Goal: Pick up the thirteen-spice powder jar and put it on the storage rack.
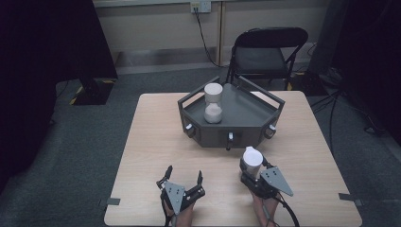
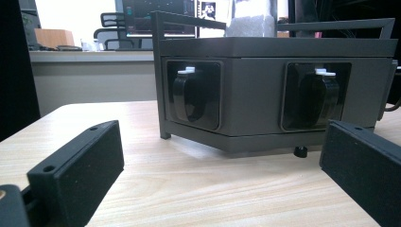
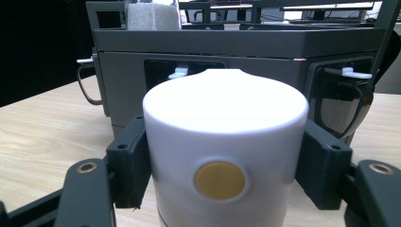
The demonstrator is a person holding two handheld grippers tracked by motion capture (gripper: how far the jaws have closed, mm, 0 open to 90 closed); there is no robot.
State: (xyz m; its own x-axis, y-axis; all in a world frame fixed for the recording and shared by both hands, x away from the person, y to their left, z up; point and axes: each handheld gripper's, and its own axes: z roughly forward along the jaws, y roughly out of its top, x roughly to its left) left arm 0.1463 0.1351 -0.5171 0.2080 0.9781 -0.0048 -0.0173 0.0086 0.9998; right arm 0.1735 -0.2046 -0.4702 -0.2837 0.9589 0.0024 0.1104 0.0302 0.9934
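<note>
Nearest to my overhead camera, at the bench's (image 1: 151,142) front edge, sit my two grippers. Left: the left gripper (image 1: 183,176) rests low on the wood with its fingers (image 2: 78,172) spread wide and released, nothing between them; in the left gripper view they frame a dark grey hexagonal tray (image 2: 265,90), whose side panels carry black knobs (image 2: 189,94) with white tabs. Right: the right gripper (image 1: 252,171) has its fingers (image 3: 128,161) clenched on a white cylinder (image 3: 222,156) that stands upright on the bench; in the right gripper view one finger presses each flank, and I see a round yellow disc (image 3: 220,180) on the near face of the cylinder and a slight bump on its top. From above, the white cylinder (image 1: 251,160) lies just in front of the tray's (image 1: 236,123) right front corner, apart from it. Centre rear: the tray holds a white hourglass-shaped object (image 1: 213,103), upright, toward its left side. Behind the bench stands a black folding chair (image 1: 265,52); a cable (image 1: 202,33) drops from a wall socket.
</note>
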